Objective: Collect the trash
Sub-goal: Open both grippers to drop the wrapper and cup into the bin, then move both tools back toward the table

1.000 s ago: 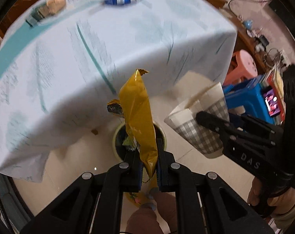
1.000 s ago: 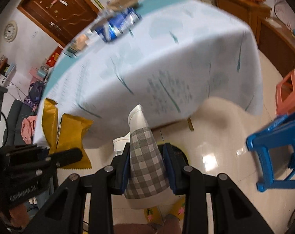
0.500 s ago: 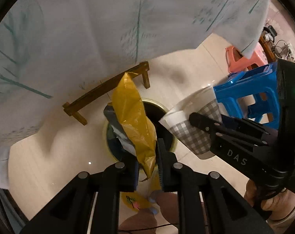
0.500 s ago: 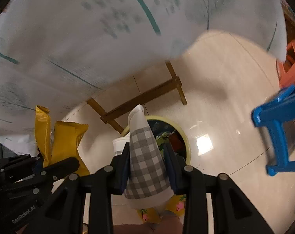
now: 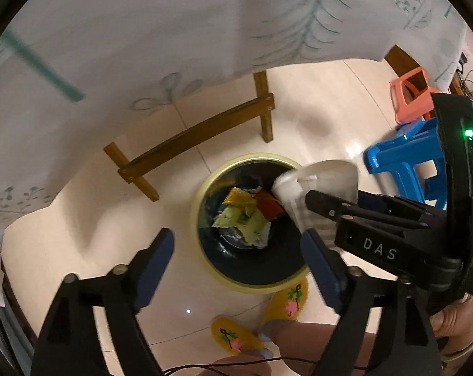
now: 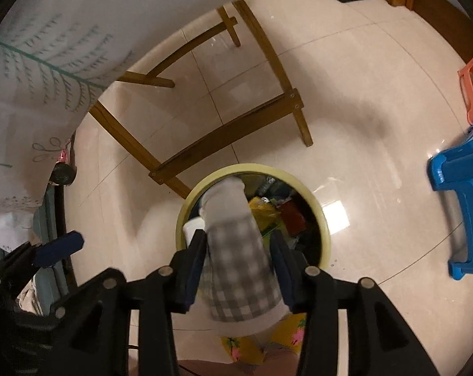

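Paper cup (image 6: 236, 250), grey-checked, blurred in both views; its pattern is hard to read in the left wrist view, where the right gripper's finger crosses it. Cup sits between the fingers of the right gripper (image 6: 236, 247), jaws pressed against its sides, rim pointing down over the trash bin (image 6: 325, 235). The cup's near end cuts off part of the bin's near-left rim.

Left gripper (image 5: 236, 250) hangs over the same bin, jaws spread wide, nothing between them. Its blue pads (image 5: 156, 253) frame the bin opening.

Bin interior dark; crumpled wrappers (image 5: 245, 216) in yellow, green and red lie at the bottom, individual pieces hard to separate.

Around: wooden table frame (image 6: 223, 134) just beyond the bin, tablecloth (image 5: 173, 31) hanging across the far side. Blue stool (image 6: 461, 185) and an orange stool (image 5: 411, 94) to the right, both cut by the frame edge. Yellow slippers (image 5: 233, 333) near the bin, partly hidden by the gripper bodies.
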Motion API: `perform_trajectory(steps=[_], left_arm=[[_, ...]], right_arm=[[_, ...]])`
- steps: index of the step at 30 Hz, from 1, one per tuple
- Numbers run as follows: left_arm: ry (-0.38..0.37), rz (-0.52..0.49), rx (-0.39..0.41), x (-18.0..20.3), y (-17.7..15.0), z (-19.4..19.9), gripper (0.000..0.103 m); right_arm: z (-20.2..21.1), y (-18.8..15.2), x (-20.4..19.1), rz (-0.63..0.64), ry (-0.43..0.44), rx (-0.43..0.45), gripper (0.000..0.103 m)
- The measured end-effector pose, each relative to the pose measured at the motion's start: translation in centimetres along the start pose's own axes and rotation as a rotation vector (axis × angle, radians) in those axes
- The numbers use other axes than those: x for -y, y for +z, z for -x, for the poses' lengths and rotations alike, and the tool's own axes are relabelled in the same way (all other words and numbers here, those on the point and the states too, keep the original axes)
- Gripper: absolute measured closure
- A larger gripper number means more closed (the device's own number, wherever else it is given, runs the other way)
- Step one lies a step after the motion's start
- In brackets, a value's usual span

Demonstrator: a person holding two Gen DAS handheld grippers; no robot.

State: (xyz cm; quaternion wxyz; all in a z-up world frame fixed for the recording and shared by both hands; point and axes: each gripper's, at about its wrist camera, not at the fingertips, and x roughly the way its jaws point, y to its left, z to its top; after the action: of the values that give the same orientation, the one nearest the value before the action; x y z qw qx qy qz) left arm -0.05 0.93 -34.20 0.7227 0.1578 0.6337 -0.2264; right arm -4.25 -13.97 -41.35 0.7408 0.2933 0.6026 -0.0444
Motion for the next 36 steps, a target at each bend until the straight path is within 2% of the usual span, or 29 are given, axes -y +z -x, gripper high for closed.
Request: perform_trajectory(steps=[1, 3, 4, 6, 12, 19, 23, 28, 36], left_arm=[[0.005, 0.005, 0.006, -0.1, 0.1, 0.0, 0.014], [0.020, 0.012, 0.018, -0.5, 0.0, 0.6, 0.008], [0.026, 0.013, 0.018, -0.5, 0.0, 0.7, 0.003], [0.034, 0.015, 0.021, -0.7, -0.1, 1.3, 0.001], [0.024, 0.007, 0.042, -0.3, -0.1, 4.5, 0.001], [-0.041, 0.004, 0.019, 0.8, -0.3, 9.4, 0.001], [-0.025, 0.000, 0.033, 1.5, -0.1, 13.2, 0.001], [-0.041, 0.013, 0.073, 1.9, 0.6, 18.8, 0.001], [-0.059, 0.020, 0.190, 1.8, 2.4, 28.0, 0.001]], right_arm=[[-0.1, 0.1, -0.2, -0.005, 0.005, -0.008, 0.046], [0.1, 0.0, -0.6, -0.002, -0.006, 0.000, 0.034], [0.2, 0.1, -0.8, 0.002, -0.016, 0.006, 0.032], [0.5, 0.0, -1.0, 0.005, -0.027, 0.012, 0.028], [3.2, -0.3, -1.7, 0.017, -0.036, 0.039, 0.027], [8.1, -0.9, -2.2, -0.010, -0.066, 0.082, 0.027], [12.0, -1.5, -2.4, -0.038, -0.079, 0.110, 0.027], [17.4, -2.0, -3.4, -0.044, -0.065, 0.144, 0.027], [26.8, -1.7, -6.1, -0.001, -0.037, 0.242, 0.027]])
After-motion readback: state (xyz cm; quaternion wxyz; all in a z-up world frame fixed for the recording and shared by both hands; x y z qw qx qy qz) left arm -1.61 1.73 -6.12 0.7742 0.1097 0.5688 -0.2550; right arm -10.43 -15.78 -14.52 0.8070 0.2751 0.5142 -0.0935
